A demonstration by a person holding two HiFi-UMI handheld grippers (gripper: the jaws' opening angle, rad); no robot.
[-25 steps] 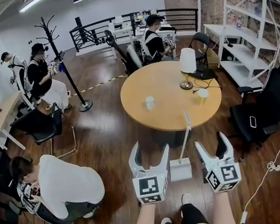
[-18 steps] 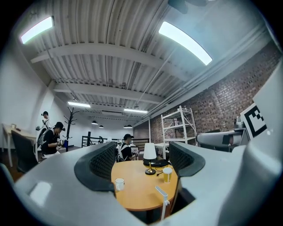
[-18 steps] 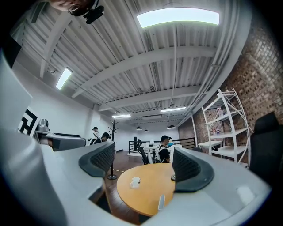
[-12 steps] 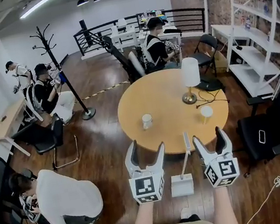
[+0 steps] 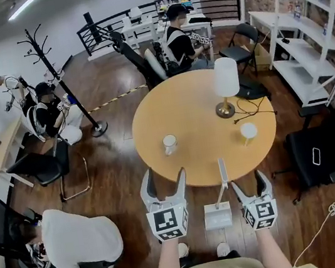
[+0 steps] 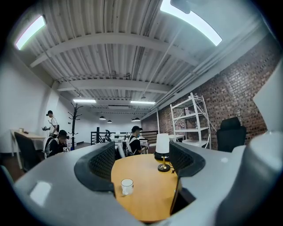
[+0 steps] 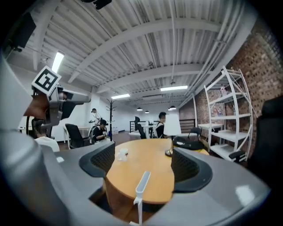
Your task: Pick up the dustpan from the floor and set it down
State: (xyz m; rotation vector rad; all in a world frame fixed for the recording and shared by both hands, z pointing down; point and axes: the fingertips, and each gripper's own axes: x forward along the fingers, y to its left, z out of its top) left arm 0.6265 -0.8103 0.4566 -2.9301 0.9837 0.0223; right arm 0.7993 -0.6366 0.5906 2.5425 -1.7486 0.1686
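— Where is the dustpan point(image 5: 218, 216) to be found?

— It is seen standing on the wooden floor point(image 5: 119, 170) just outside the near rim of the round worktop point(image 5: 197, 122). Its white pan is set on the boards and its handle point(image 5: 223, 175) is raised toward the rim. Whether the handle touches the rim cannot be told.

— How is the left gripper point(image 5: 162, 179) held?

— It is held before the near rim of the worktop, toward the side where a white cup point(image 5: 169, 143) is placed. In the left gripper view its jaws are spread wide. Nothing is gripped between them: only the worktop, the cup and a lamp point(image 6: 163, 150) are framed in the gap, well beyond.

— And the right gripper point(image 5: 248, 181)?

— It is also held before the near rim, on the lamp's side of the worktop. Its jaws are likewise wide apart and nothing is clasped. In the right gripper view the dustpan's handle is seen low in the gap, in front of the worktop's edge, with neither jaw closed on it.

— So the dustpan is untouched?

— No contact by either gripper is shown.
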